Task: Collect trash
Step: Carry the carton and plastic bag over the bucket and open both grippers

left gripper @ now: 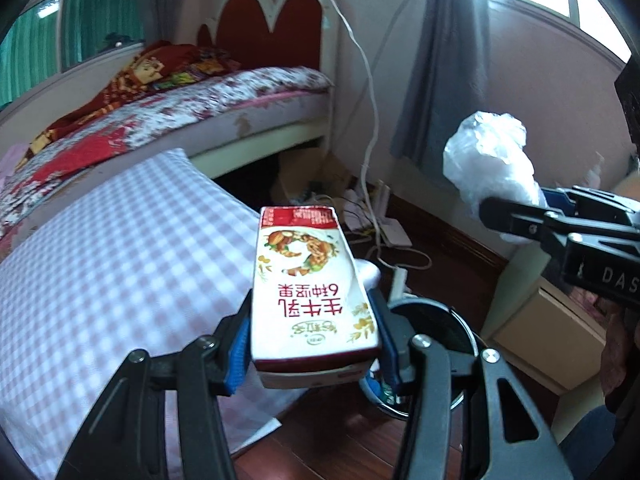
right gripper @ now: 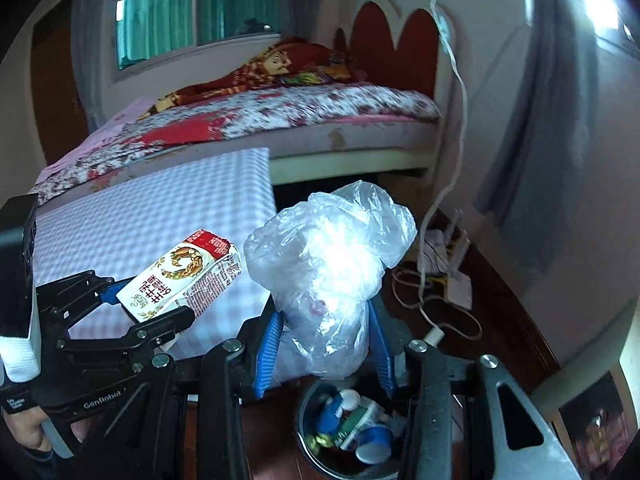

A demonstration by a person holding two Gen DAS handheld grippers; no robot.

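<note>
My left gripper (left gripper: 312, 344) is shut on a white and red milk carton (left gripper: 308, 284), held in the air past the edge of the checked table. The carton (right gripper: 180, 276) and the left gripper (right gripper: 156, 312) also show in the right wrist view. My right gripper (right gripper: 324, 336) is shut on a crumpled clear plastic bag (right gripper: 332, 272), held above a round trash bin (right gripper: 320, 456) that holds several pieces of trash. The bag (left gripper: 492, 160) and the right gripper (left gripper: 516, 216) show at the right of the left wrist view, and the bin's rim (left gripper: 440, 312) sits just behind the carton.
A table with a pink checked cloth (left gripper: 100, 272) stands at the left. A bed (left gripper: 180, 120) lies behind it. Cables and a power strip (right gripper: 444, 280) lie on the wooden floor by the wall. A beige box (left gripper: 548, 336) stands at the right.
</note>
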